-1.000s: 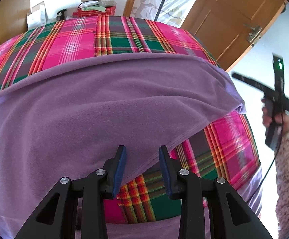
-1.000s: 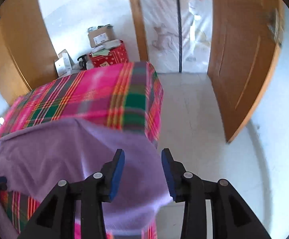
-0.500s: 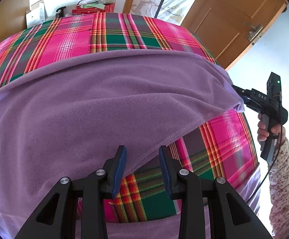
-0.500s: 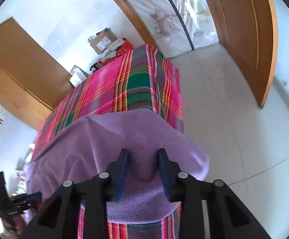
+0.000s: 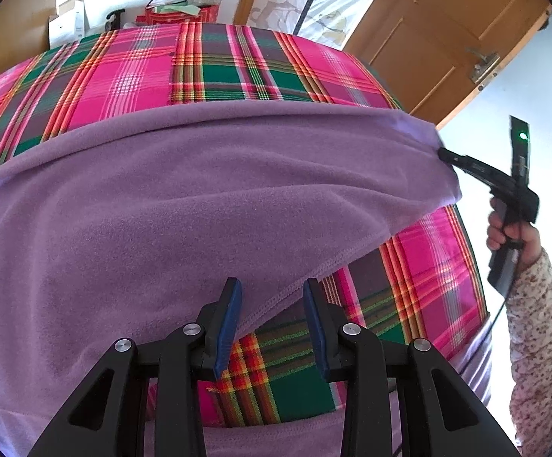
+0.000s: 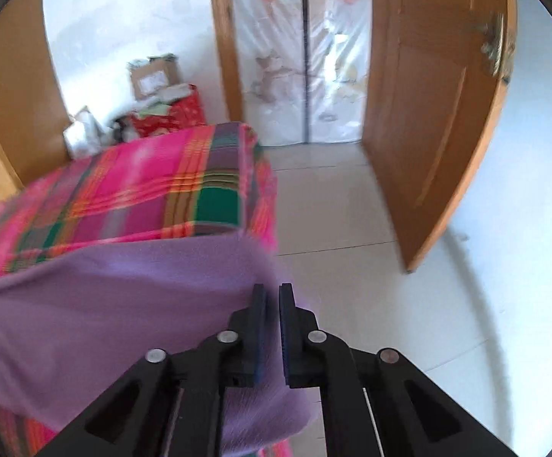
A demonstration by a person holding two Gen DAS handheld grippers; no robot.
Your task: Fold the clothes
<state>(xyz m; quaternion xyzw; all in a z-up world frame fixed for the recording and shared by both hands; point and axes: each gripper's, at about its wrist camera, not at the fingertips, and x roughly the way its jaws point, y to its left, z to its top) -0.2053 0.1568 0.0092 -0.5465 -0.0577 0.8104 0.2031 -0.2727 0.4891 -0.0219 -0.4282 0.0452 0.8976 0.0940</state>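
One purple fleece garment (image 5: pixel 184 205) is lying across a plaid-covered bed (image 5: pixel 207 64). Right tool (image 6: pixel 272 327) is pinching its corner, lifting it. Left tool (image 5: pixel 272 318) is hovering spread at its hem.

The purple fleece garment (image 5: pixel 184 205) lies spread across the plaid bed (image 5: pixel 238 61), its stitched hem curving near, one far corner lifted and pinched.
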